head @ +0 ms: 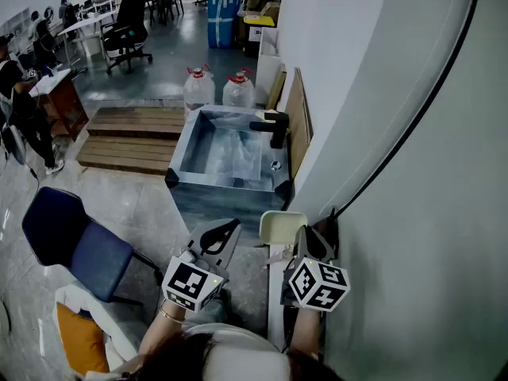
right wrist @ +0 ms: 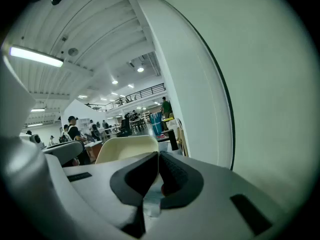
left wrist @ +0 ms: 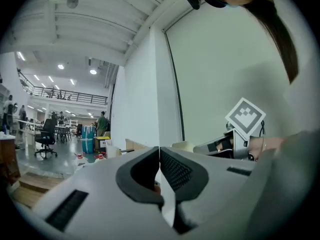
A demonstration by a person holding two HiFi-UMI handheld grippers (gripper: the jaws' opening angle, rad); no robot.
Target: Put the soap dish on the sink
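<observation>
The cream soap dish (head: 282, 226) is gripped at its near rim by the right gripper (head: 305, 235), whose jaws are drawn narrow upon it. It is held close to the white wall (head: 413, 173) and well apart from the sink (head: 184, 145), which is seen ahead with a black faucet (head: 275, 128) at its right side. The left gripper (head: 227, 232) is carried just beside the dish, jaws pressed together with nothing between them.

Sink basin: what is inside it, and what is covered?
Crumpled clear plastic sheeting and a small round metal fitting lie in the sink. The sheeting hides the floor beneath.
</observation>
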